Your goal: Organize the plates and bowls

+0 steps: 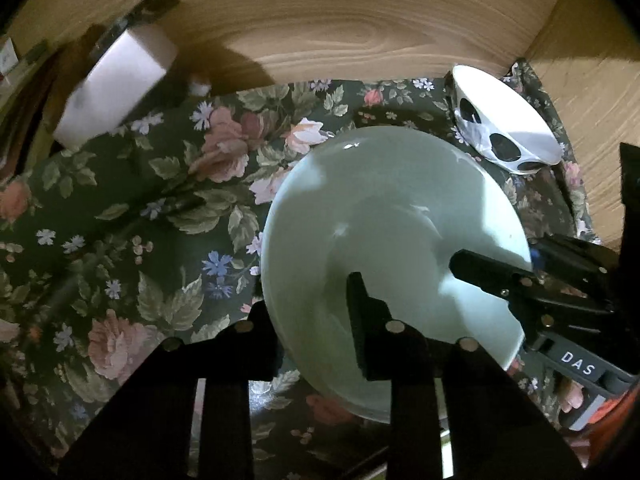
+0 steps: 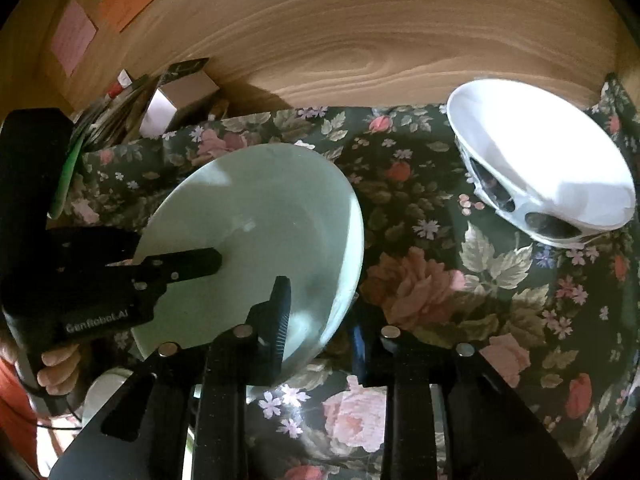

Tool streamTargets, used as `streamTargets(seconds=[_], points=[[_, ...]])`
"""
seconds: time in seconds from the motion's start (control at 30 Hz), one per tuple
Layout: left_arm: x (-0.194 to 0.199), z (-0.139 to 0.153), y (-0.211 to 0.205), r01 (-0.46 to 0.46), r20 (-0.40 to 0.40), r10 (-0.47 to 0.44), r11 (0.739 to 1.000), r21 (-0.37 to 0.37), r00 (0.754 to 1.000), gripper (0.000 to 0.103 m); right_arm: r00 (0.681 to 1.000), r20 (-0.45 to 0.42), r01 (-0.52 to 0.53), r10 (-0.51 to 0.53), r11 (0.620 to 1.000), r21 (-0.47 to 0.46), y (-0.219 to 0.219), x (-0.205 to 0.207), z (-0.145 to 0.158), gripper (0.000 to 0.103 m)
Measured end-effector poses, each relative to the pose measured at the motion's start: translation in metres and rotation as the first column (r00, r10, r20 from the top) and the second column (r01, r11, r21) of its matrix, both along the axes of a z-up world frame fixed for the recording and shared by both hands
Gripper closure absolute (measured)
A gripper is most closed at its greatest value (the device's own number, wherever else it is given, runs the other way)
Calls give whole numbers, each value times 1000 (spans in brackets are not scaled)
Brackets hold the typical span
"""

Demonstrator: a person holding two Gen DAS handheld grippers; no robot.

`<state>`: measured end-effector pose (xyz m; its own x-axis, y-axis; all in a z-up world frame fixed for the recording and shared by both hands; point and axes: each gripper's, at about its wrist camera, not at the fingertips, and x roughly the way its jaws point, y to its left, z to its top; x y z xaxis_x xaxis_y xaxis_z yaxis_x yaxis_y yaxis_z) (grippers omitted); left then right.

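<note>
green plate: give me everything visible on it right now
The green plate is pale, glossy and round, ceramic by its look, with a shallow well and a broad rim, and nothing on it. It sits tilted over the floral cloth, apart from the white bowl. The left tool straddles its near rim, one finger on top. The right tool clamps the opposite edge. Its underside is hidden.

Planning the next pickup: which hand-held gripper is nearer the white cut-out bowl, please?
Right hand-held gripper, on the green plate's rim facing the bowl; left, on its far rim.

Dim, hard shadows, fisheye-warped edges
</note>
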<state>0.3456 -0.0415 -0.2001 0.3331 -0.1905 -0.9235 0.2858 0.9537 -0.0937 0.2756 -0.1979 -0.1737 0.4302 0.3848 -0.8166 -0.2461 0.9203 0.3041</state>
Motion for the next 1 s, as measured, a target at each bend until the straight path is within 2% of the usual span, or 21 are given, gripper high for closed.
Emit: streamTargets(seconds=[0.17, 0.67, 1.0], points=[[-8, 9, 4, -4, 18, 4, 1000, -3, 1000, 75, 1000, 22, 7, -7, 1000, 5, 2, -5, 8, 79], [-67, 78, 27, -42, 203, 50, 998, -43, 978, 75, 989, 150, -16, 9, 999, 43, 16, -42, 65, 79], [-112, 100, 50, -104, 253, 118, 992, -67, 960, 75, 979, 199, -64, 52, 996, 56, 45, -71, 83, 79]])
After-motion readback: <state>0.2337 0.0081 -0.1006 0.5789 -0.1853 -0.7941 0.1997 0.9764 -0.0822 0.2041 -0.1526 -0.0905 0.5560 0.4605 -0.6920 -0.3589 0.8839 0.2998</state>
